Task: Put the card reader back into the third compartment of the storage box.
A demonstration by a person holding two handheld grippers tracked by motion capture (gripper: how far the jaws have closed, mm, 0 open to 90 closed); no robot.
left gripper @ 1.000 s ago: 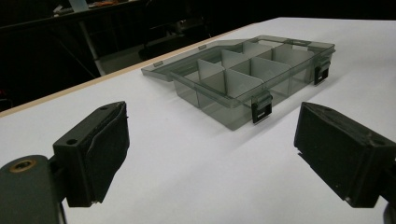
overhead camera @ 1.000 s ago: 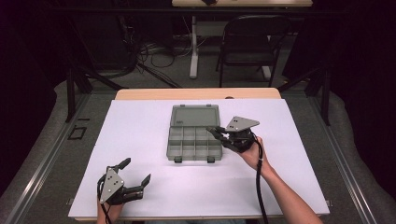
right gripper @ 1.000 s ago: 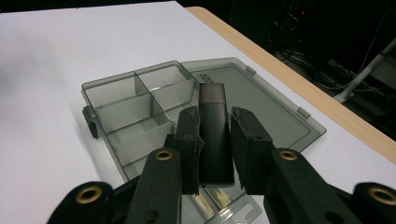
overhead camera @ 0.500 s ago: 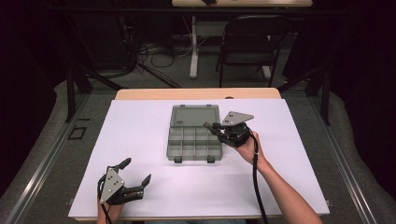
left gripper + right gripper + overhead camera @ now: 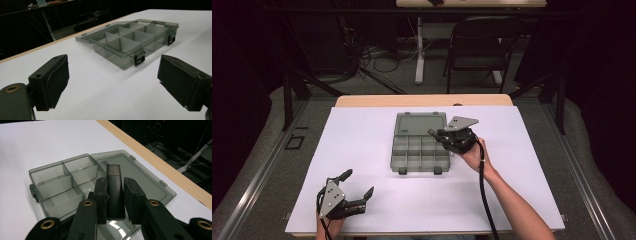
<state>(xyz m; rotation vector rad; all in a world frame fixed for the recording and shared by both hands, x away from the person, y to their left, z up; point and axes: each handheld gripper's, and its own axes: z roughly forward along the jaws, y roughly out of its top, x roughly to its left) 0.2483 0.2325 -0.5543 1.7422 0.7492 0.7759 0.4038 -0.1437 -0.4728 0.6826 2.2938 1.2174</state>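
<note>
Right tongs (image 5: 115,200) pinching dark block (image 5: 114,191), over open organizer box (image 5: 419,145)

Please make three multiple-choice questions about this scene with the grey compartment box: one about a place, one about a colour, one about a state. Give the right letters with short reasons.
1. Where is the right tool?
A. over the open box
B. at the near left corner of the table
C. beside the chair

2. What colour is the sheet that covers the table?
A. green
B. white
C. red

3. What is the state of the left tool?
A. shut on the box
B. shut on a dark block
C. open, holding nothing

Answers: 1 A, its jaws hang above the compartment box. 2 B, the sheet is plainly white. 3 C, its jaws stand wide apart over bare sheet, while the right tool grips the dark block.
</note>
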